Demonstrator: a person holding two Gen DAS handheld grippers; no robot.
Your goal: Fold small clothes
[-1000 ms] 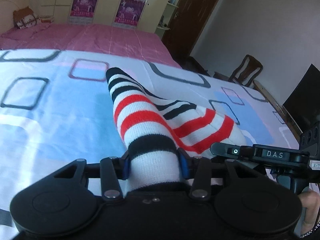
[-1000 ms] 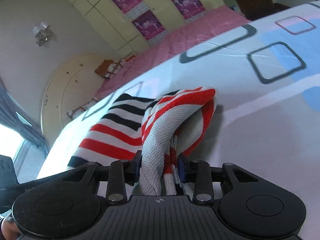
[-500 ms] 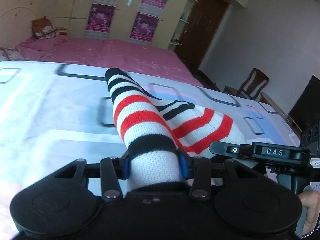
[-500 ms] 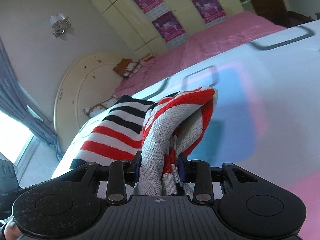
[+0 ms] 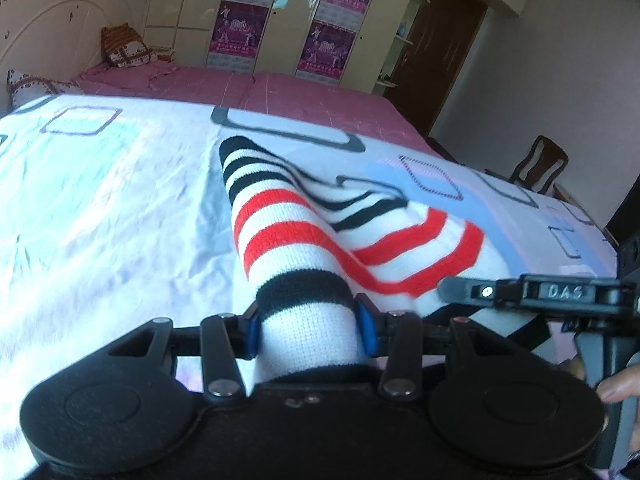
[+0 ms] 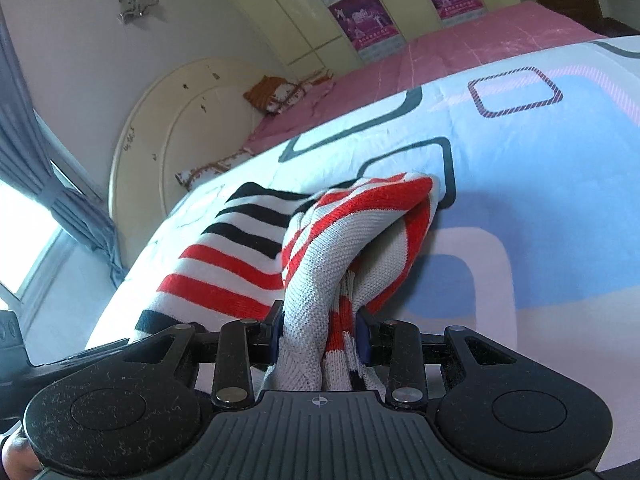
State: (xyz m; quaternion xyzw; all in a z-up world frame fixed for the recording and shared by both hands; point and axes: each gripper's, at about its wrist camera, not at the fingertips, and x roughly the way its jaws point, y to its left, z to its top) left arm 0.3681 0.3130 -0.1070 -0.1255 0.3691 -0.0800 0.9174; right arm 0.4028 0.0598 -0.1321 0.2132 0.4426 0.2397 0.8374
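both grippers [image 5: 307, 330] [image 6: 320, 338] pinching striped knit [image 5: 288, 240], soft/floppy, light; grab hem corners at 6 o'clock

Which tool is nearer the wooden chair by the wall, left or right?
Right, probably. In the left wrist view the right tool lies on the side of the wooden chair, which stands beyond the bed. The left tool, clamping the striped garment, is farther over.
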